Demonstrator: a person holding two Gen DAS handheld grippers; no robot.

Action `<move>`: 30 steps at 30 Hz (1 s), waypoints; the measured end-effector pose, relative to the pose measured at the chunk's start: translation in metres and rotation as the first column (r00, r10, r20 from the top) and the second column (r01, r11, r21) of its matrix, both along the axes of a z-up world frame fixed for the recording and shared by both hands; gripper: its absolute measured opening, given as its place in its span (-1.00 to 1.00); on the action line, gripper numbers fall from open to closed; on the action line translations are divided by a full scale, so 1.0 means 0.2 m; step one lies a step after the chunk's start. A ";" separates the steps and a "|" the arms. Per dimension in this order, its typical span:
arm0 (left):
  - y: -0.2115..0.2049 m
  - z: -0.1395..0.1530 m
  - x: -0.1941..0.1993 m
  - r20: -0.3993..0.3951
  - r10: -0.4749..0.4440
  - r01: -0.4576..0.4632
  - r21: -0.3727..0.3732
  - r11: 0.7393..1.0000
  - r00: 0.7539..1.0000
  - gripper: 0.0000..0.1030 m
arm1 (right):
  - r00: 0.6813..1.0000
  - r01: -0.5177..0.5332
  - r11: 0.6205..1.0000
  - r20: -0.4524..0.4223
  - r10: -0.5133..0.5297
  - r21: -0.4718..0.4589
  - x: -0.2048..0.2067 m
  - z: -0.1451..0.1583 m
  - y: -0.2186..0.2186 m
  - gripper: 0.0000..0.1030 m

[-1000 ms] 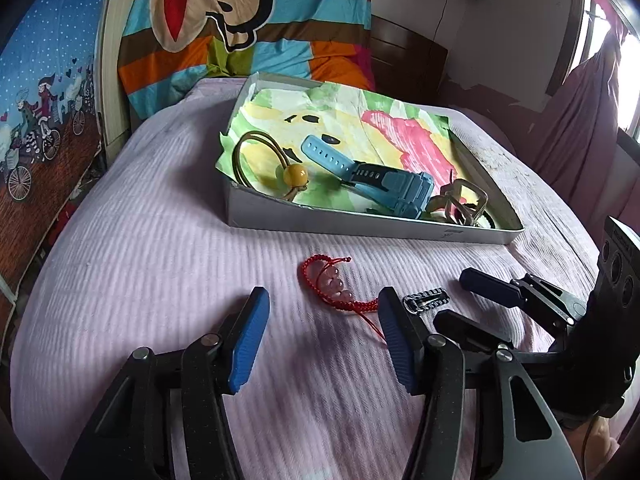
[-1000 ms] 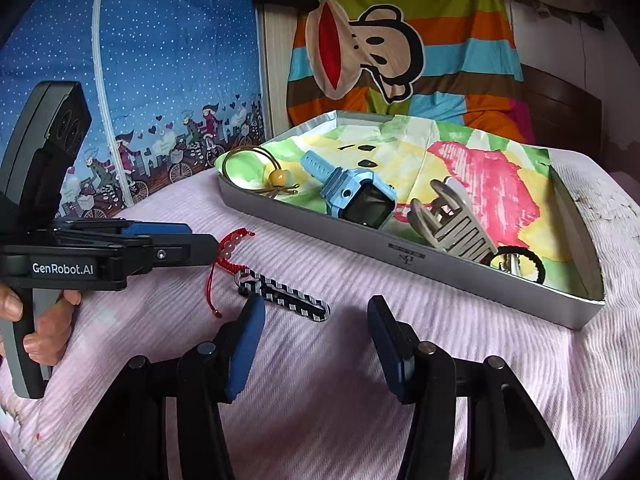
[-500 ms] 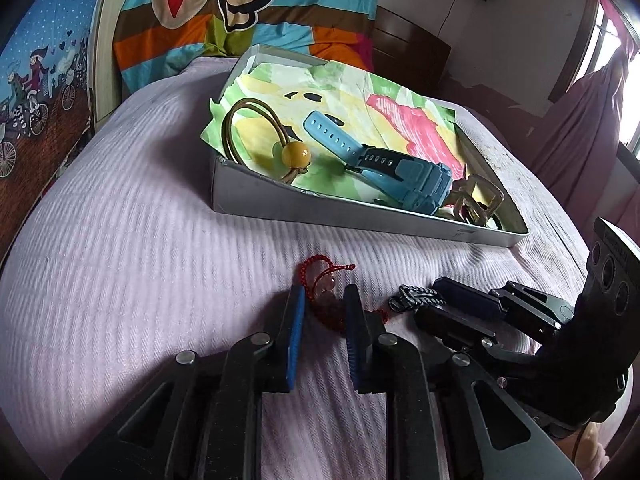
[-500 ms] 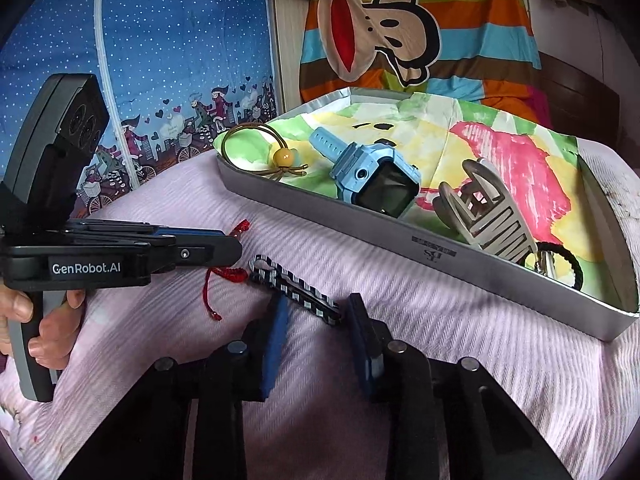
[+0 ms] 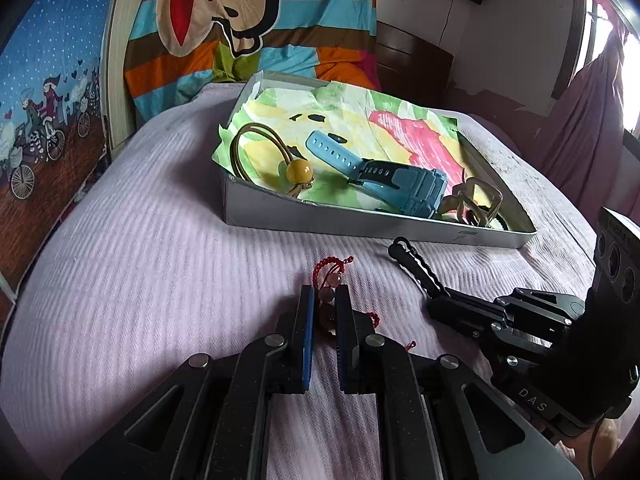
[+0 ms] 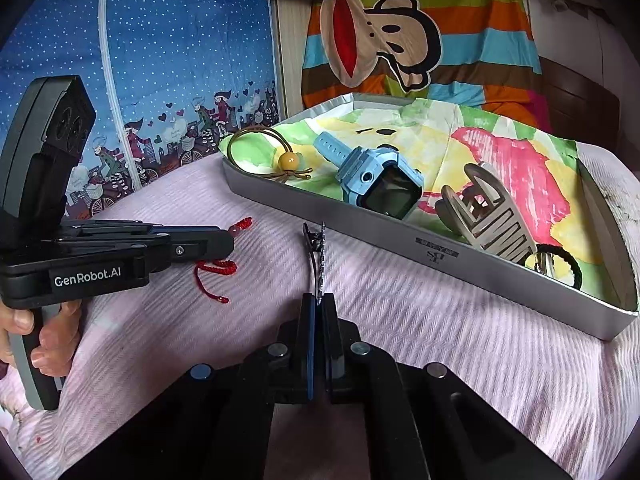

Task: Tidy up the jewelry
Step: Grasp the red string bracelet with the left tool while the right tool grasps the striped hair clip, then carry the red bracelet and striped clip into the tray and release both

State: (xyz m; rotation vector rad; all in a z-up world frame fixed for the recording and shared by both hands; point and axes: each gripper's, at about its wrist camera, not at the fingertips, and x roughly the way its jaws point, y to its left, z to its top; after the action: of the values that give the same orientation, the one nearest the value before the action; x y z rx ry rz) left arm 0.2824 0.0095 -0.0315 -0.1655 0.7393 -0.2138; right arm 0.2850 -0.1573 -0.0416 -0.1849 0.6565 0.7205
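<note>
My left gripper is shut on a red cord bracelet with pink beads, just above the pink bedspread. The bracelet's cord ends hang below the left gripper in the right wrist view. My right gripper is shut on a black-and-white checked hair clip, held edge-on and pointing forward; it also shows in the left wrist view. A grey tray lined with coloured paper lies just beyond both.
The tray holds a hair tie with a yellow bead, a blue watch, a beige claw clip and a black hair band. A striped monkey pillow lies behind.
Both grippers went from open to shut: the left closed on the red bracelet, the right on the checked hair clip. The clip now stands edge-on, lifted off the bedspread.
</note>
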 end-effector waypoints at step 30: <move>-0.28 0.36 0.23 0.138 0.053 -0.054 0.006 0.999 0.989 -0.86 | 0.931 0.306 0.936 0.150 -0.333 0.176 0.08 0.36 -0.43 -0.93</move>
State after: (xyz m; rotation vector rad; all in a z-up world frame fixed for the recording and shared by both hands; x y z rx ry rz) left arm 0.3290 -0.0470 0.0409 -0.1592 0.5974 -0.1685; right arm 0.3002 -0.2424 0.0313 -0.0007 0.4449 0.4285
